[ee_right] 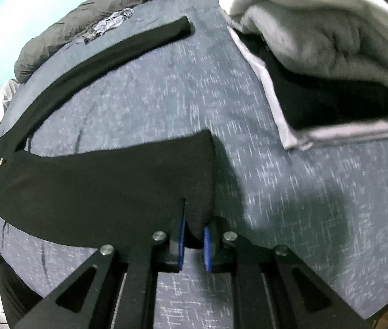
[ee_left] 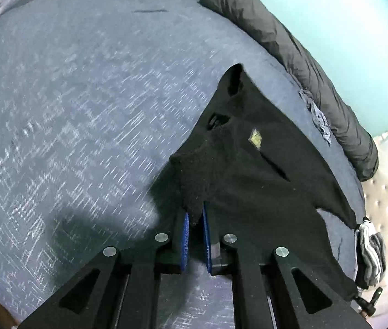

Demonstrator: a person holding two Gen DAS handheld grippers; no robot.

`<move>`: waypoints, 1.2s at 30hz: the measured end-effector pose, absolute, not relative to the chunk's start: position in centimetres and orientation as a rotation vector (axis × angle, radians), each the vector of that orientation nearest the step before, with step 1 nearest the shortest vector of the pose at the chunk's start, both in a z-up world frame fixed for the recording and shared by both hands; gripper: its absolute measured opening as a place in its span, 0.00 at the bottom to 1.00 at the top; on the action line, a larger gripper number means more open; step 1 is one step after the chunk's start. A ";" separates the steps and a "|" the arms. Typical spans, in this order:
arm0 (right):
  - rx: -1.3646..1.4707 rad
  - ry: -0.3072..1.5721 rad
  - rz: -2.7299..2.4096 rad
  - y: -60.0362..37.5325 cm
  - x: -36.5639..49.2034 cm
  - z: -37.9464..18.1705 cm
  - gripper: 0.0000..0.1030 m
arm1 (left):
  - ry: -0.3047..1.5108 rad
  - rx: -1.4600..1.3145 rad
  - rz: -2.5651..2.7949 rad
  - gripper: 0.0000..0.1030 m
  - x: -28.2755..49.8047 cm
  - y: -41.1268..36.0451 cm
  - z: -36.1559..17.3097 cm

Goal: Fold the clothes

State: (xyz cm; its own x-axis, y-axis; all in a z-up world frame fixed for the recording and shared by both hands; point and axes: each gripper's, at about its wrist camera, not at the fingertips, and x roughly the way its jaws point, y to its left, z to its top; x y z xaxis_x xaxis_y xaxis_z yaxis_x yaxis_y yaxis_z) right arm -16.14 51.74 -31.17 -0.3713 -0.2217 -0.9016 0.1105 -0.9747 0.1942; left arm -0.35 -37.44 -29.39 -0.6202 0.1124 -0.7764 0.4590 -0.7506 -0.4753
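A black garment with a small yellow label is lifted off the grey-blue bed cover. My left gripper is shut on a corner of it, the cloth bunched between the blue pads. In the right wrist view the same black garment stretches to the left, and one long black sleeve or leg lies across the bed cover. My right gripper is shut on another corner of the cloth.
A dark grey rolled duvet lines the far edge by the turquoise wall. A stack of folded clothes, grey, black and white, sits at the upper right of the right wrist view. A small crumpled grey cloth lies near the duvet.
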 end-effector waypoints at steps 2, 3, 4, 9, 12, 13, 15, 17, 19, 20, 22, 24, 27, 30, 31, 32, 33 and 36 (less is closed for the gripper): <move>1.611 -0.154 -2.447 51.5 -16.7 -30.3 0.10 | 0.978 1.237 -2.477 0.09 -1.4 -37.4 -28.1; 1.601 -0.160 -2.449 51.4 -17.0 -29.7 0.10 | 0.969 1.232 -2.484 0.09 -1.9 -37.3 -27.5; 1.591 -0.166 -2.451 51.2 -17.2 -29.2 0.10 | 0.960 1.226 -2.492 0.09 -2.4 -37.3 -26.9; 1.547 -0.171 -2.463 49.9 -19.5 -26.0 0.10 | 0.915 1.198 -2.530 0.09 -5.0 -37.1 -23.7; 1.530 -0.148 -2.474 49.0 -21.6 -24.0 0.10 | 0.898 1.190 -2.539 0.09 -7.0 -37.1 -22.2; 1.523 -0.142 -2.478 48.7 -22.4 -23.4 0.10 | 0.894 1.189 -2.540 0.09 -7.8 -37.1 -21.8; 1.512 -0.135 -2.486 48.3 -24.0 -22.3 0.10 | 0.892 1.187 -2.539 0.09 -9.4 -37.2 -21.1; 1.515 -0.137 -2.488 48.1 -25.6 -21.5 0.10 | 0.877 1.188 -2.533 0.09 -11.1 -37.4 -20.5; 1.527 -0.118 -2.488 47.6 -27.4 -21.1 0.10 | 0.872 1.190 -2.526 0.09 -12.2 -37.4 -20.2; 1.536 -0.101 -2.488 47.5 -28.2 -21.0 0.10 | 0.865 1.193 -2.523 0.09 -13.0 -37.5 -20.1; 1.546 -0.103 -2.489 47.3 -30.0 -20.6 0.10 | 0.856 1.200 -2.516 0.09 -14.4 -37.6 -19.9; 1.558 -0.115 -2.488 47.2 -31.8 -20.4 0.10 | 0.875 1.203 -2.507 0.09 -15.6 -38.0 -19.9; 1.585 -0.128 -2.486 46.9 -34.6 -20.4 0.10 | 0.885 1.207 -2.491 0.09 -17.7 -38.5 -20.0; 1.628 -0.114 -2.477 46.4 -37.2 -20.9 0.10 | 0.887 1.220 -2.479 0.09 -19.9 -38.8 -20.5; 1.647 -0.110 -2.474 46.2 -38.2 -21.1 0.10 | 0.885 1.224 -2.476 0.09 -20.7 -39.0 -20.6; 1.663 -0.111 -2.466 46.0 -39.1 -21.3 0.10 | 0.882 1.228 -2.473 0.09 -21.5 -39.1 -20.8; 1.678 -0.113 -2.459 45.8 -40.0 -21.6 0.10 | 0.873 1.235 -2.469 0.09 -22.2 -39.2 -21.0; 1.708 -0.086 -2.450 44.9 -42.7 -22.1 0.10 | 0.867 1.248 -2.452 0.09 -24.2 -39.6 -21.8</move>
